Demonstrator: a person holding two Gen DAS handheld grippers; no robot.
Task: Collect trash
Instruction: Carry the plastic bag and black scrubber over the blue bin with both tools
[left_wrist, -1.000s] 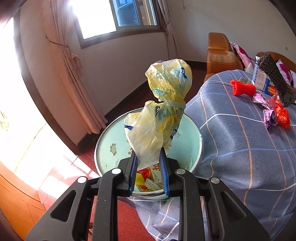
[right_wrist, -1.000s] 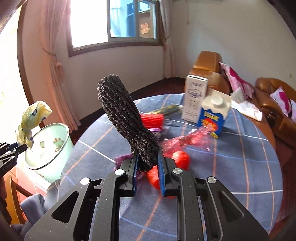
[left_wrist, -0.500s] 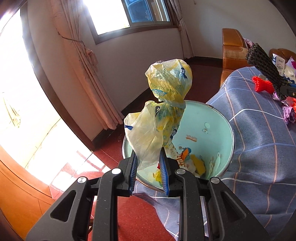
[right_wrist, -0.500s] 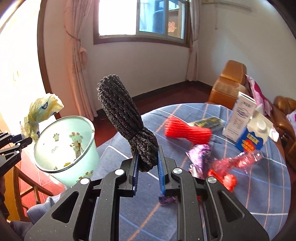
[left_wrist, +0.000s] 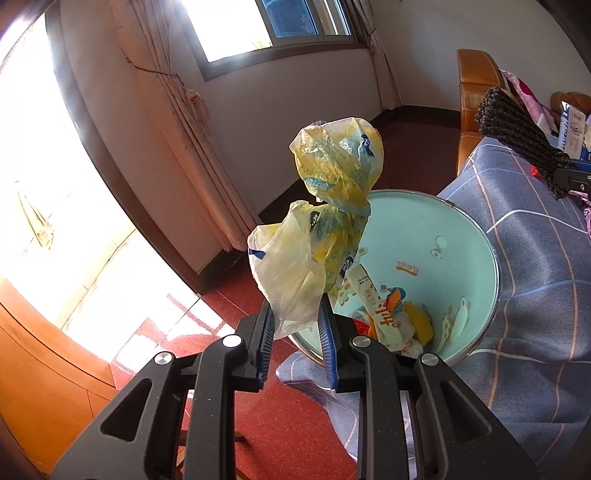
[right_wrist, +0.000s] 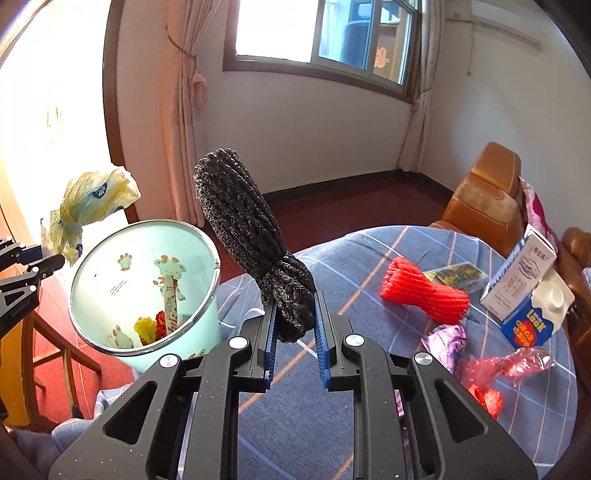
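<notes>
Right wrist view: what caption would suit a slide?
Right gripper carries a black mesh bundle toward the mint bin.

Ahead of me: a round table under a blue-grey checked cloth (right_wrist: 369, 251), a tan leather armchair (right_wrist: 484, 199) just behind it, pink tied-back curtains (right_wrist: 181, 110), a brown-framed window (right_wrist: 321, 33), red floor tiles (left_wrist: 207, 314).

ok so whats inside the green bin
Inside the mint-green bin lie crumpled wrappers, yellow, red and white. The yellow plastic bag held in front covers part of the bin's inside.
</notes>
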